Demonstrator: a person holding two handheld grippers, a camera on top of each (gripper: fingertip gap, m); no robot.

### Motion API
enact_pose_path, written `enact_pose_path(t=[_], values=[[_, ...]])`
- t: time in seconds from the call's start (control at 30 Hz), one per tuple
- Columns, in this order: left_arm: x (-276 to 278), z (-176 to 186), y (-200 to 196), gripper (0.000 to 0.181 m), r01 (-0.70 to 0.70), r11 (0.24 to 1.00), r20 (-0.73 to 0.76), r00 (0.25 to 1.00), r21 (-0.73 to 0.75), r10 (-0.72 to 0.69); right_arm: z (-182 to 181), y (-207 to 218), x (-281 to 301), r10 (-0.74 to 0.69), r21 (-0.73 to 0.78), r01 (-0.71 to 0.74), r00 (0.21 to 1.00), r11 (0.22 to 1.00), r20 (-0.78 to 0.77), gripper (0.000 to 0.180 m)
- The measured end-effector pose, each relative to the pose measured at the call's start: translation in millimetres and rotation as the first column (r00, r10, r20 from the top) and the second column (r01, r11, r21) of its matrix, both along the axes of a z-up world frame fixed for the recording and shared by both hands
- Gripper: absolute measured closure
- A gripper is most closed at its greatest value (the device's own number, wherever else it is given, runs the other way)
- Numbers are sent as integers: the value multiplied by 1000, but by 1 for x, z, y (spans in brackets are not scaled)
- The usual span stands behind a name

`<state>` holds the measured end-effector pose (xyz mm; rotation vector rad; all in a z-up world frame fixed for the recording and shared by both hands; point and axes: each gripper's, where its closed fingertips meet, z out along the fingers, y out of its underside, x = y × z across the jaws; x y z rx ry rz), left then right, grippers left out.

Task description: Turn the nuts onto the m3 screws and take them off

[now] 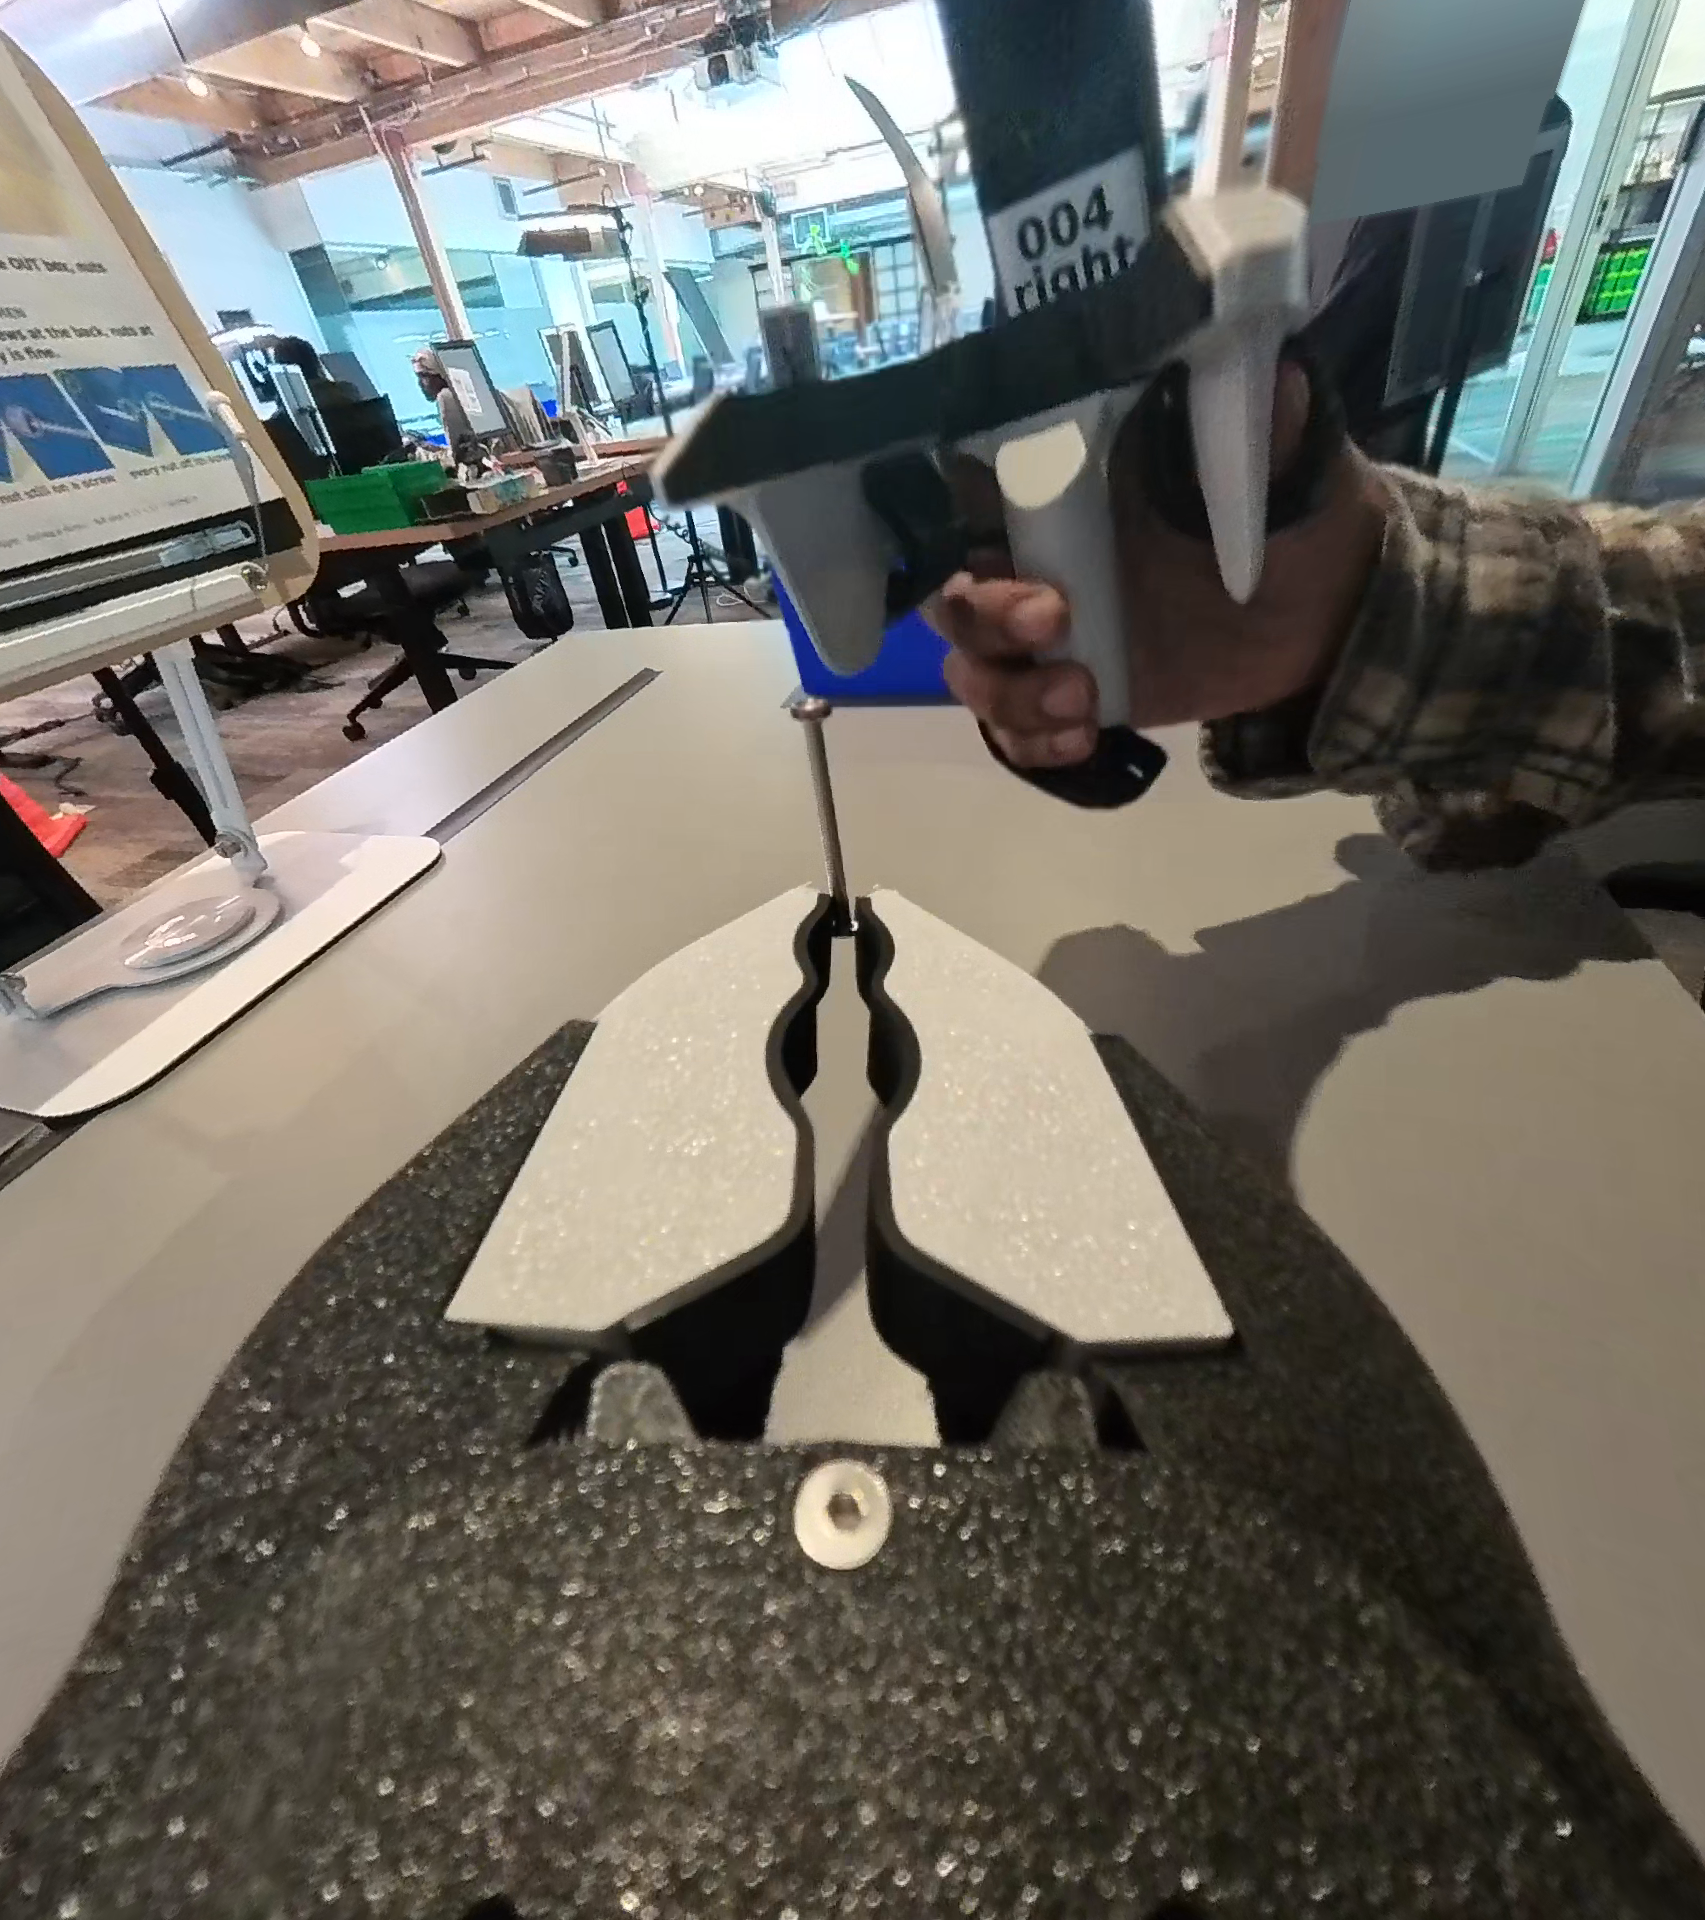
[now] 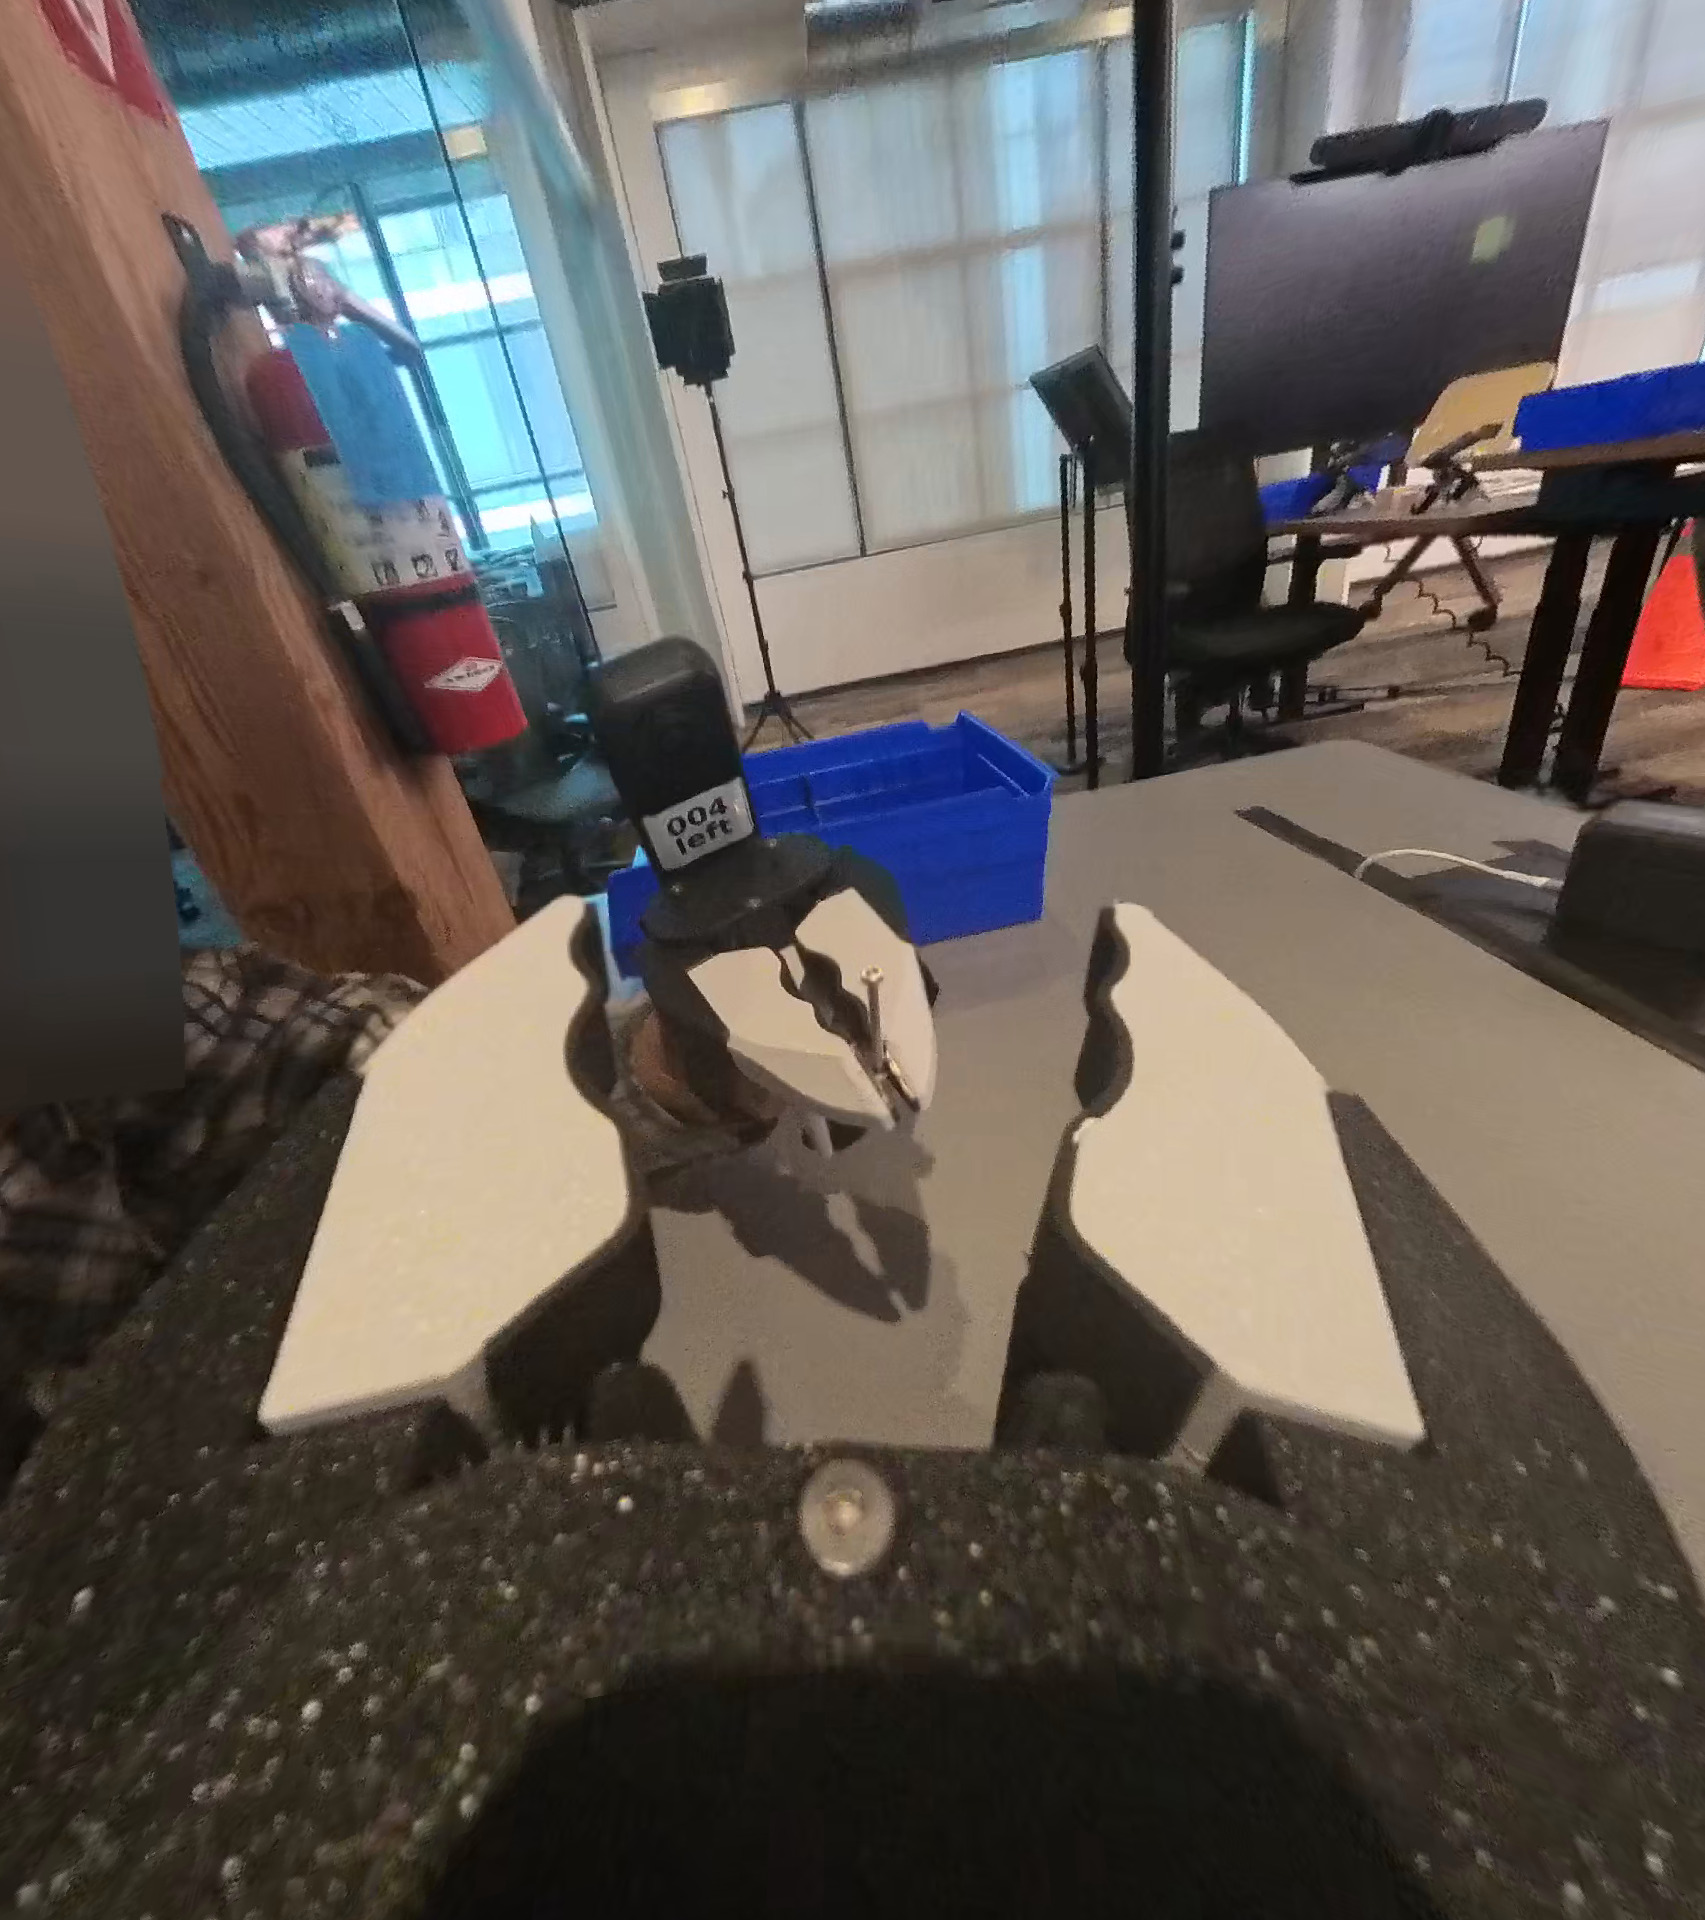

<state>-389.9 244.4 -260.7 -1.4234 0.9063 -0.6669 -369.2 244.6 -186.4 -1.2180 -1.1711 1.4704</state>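
M3 screw is pinched by its lower end at the tips of my left claw, shank sticking out ahead, head far end; no nut visible on it. My right claw is spread wide and empty, above the bench. Judging by that, threading hasn't started or a nut just came off; blue bin sits beyond.

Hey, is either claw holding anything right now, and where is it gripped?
The left claw is shut on a long, thin silver metal screw, pinching its lower threaded end at the fingertips, head pointing away. The right claw is open and holds nothing.
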Motion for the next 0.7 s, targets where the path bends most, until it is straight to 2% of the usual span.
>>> enact_pose_path(t=[0.27,0.53,0.7], values=[[3,0,-2,177,11,1000,1,1000,4,-11,-28,-10,-21,16,224,-49,989,973,145,112],[4,0,-3,177,25,1000,1,1000,4,-25,-20,-15,-26,192,131,-192,981,973,14,133],[4,1,-4,177,27,1000,2,1000,11,-27,-23,-15,-30,286,99,-285,958,953,3,143]])
